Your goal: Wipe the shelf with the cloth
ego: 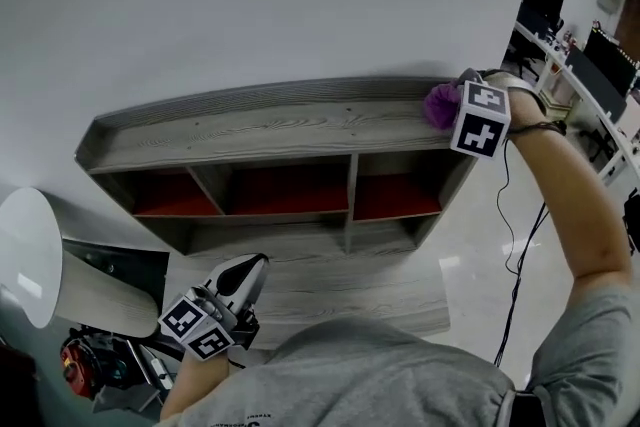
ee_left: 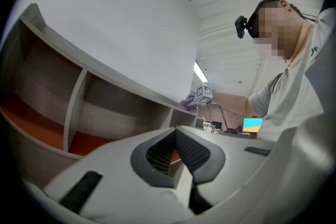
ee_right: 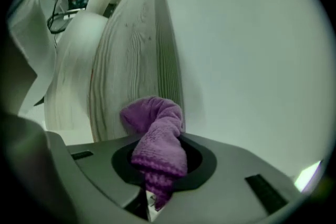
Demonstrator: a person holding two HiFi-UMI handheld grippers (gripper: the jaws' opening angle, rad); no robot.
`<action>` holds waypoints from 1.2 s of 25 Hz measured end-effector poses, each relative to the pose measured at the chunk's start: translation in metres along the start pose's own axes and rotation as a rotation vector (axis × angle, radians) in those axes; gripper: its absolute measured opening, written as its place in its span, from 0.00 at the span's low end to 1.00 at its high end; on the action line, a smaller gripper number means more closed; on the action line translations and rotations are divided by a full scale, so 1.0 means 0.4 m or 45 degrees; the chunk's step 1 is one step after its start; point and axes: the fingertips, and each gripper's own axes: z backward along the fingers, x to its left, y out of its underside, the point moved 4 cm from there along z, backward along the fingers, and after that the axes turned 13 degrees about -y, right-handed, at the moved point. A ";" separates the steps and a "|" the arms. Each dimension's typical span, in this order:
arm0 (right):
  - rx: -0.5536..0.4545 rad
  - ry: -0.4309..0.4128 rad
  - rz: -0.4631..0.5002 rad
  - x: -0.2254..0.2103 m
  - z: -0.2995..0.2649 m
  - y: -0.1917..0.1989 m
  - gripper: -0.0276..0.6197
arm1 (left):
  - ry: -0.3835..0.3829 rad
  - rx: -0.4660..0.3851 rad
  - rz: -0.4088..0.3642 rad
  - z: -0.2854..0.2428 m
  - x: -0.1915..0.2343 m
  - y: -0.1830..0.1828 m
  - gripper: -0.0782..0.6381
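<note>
Pointing forward from right gripper (ee_right: 155,189), bunched cloth (ee_right: 157,136) touches shelf (ego: 250,130).

The cloth (ee_right: 157,136) is nubbly purple knit, the shelf (ego: 270,127) matt grey wood-grain board, the floor (ego: 490,245) glossy.

Grey wood-grain shelf (ego: 260,130), purple cloth (ego: 438,105) on its top's right end.
</note>
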 end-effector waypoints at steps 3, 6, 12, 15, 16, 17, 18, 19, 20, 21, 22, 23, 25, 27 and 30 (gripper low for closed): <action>0.202 -0.052 0.027 -0.020 -0.086 0.009 0.17 | 0.030 -0.004 -0.019 0.023 0.043 -0.017 0.13; 0.296 -0.154 0.016 -0.035 -0.116 0.010 0.17 | 0.051 -0.005 -0.049 0.037 0.090 -0.034 0.13; 0.416 -0.333 -0.077 -0.026 -0.115 0.031 0.17 | 0.132 -0.001 -0.048 0.019 0.117 -0.044 0.13; 0.486 -0.419 -0.058 0.014 -0.070 0.040 0.17 | 0.175 0.022 -0.049 0.009 0.106 -0.031 0.13; 0.504 -0.455 -0.049 0.036 -0.049 0.045 0.17 | 0.183 0.028 -0.048 0.006 0.104 -0.028 0.13; 0.520 -0.485 -0.043 0.059 -0.025 0.052 0.17 | 0.189 0.030 -0.045 0.002 0.102 -0.027 0.13; 0.536 -0.503 -0.039 0.079 0.001 0.061 0.17 | 0.196 0.030 -0.043 -0.002 0.099 -0.027 0.13; 0.548 -0.511 -0.039 0.096 0.024 0.071 0.17 | 0.203 0.026 -0.043 -0.005 0.094 -0.027 0.13; 0.556 -0.518 -0.042 0.112 0.041 0.081 0.17 | 0.209 0.022 -0.047 -0.009 0.089 -0.028 0.13; 0.557 -0.527 -0.048 0.127 0.053 0.093 0.17 | 0.215 0.019 -0.052 -0.012 0.083 -0.029 0.13; 0.545 -0.538 -0.055 0.140 0.060 0.103 0.17 | 0.220 0.015 -0.059 -0.015 0.078 -0.031 0.13; 0.499 -0.550 -0.068 0.148 0.064 0.108 0.17 | 0.222 0.013 -0.066 -0.020 0.074 -0.033 0.13; 0.270 -0.558 -0.151 0.135 0.079 0.097 0.17 | 0.219 0.013 -0.082 -0.035 0.067 -0.040 0.13; -0.034 -0.481 -0.329 0.065 0.111 0.087 0.17 | 0.213 0.010 -0.120 -0.059 0.059 -0.059 0.13; -0.321 -0.218 -0.606 -0.082 0.112 0.112 0.17 | 0.224 -0.025 -0.194 -0.110 0.033 -0.106 0.13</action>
